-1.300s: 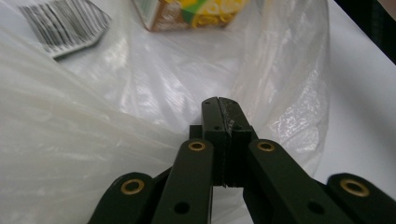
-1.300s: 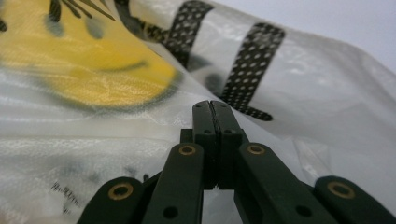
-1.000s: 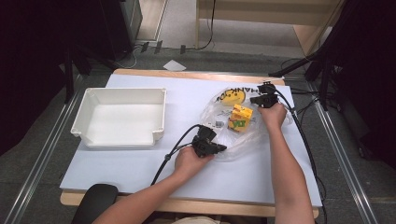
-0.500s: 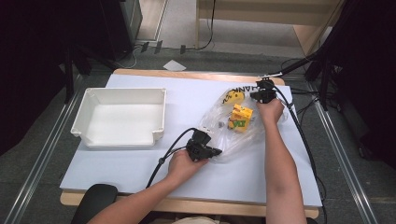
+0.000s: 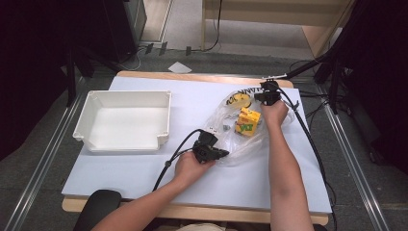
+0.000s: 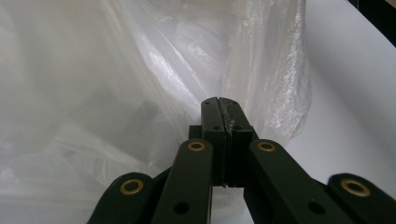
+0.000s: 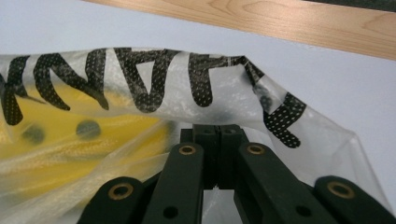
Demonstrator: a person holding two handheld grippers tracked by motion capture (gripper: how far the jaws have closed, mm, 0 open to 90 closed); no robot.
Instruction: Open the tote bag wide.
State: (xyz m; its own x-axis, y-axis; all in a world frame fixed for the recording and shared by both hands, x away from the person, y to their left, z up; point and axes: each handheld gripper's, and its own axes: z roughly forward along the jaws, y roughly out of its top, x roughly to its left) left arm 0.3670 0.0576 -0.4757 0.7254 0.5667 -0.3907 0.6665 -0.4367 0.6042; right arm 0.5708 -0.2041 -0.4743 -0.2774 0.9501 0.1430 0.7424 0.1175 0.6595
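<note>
In the high view, a clear plastic bag (image 5: pixel 240 126) lies on the right half of the pale table (image 5: pixel 144 168), well apart from the empty white tray (image 5: pixel 122 120) on the left. Inside the bag sits a yellow carton (image 5: pixel 248 121), and a yellow print with black letters marks the bag's far end. The left gripper (image 5: pixel 222 153) meets the bag's near edge, while the right gripper (image 5: pixel 260 97) is at its far right corner, a hand behind each.

In the left gripper view, the two black jaws are pressed together, with a fold of the clear bag (image 6: pixel 196 70) pinched between their tips; white table shows to the right.

In the right gripper view, the jaws are likewise clenched, clamped on the bag's printed edge (image 7: pixel 154 79), where black dotted letters run across the film over a yellow patch. The table's wooden rim (image 7: pixel 280 21) runs along the far side.
</note>
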